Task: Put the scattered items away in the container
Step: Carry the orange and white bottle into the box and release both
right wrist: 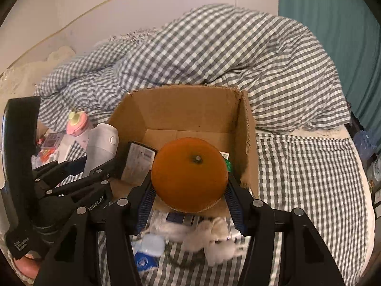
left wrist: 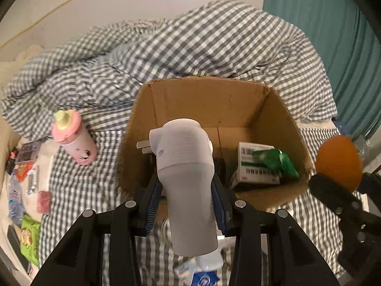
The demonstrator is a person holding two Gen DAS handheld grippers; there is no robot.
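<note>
Your cardboard box (left wrist: 209,109) sits open-topped on the checked bedding (right wrist: 297,166), walls upright, so anything you release above it falls inside; a medicine carton (left wrist: 252,166) and green packet (left wrist: 278,159) already lie on its floor. Your left gripper (left wrist: 188,193) pinches the white hair dryer (left wrist: 185,166) around its barrel, over the box's near edge. Your right gripper (right wrist: 189,197) clamps the orange (right wrist: 190,174) at its widest part, likewise at the near rim. The pink bottle (left wrist: 73,140) waits outside.
</note>
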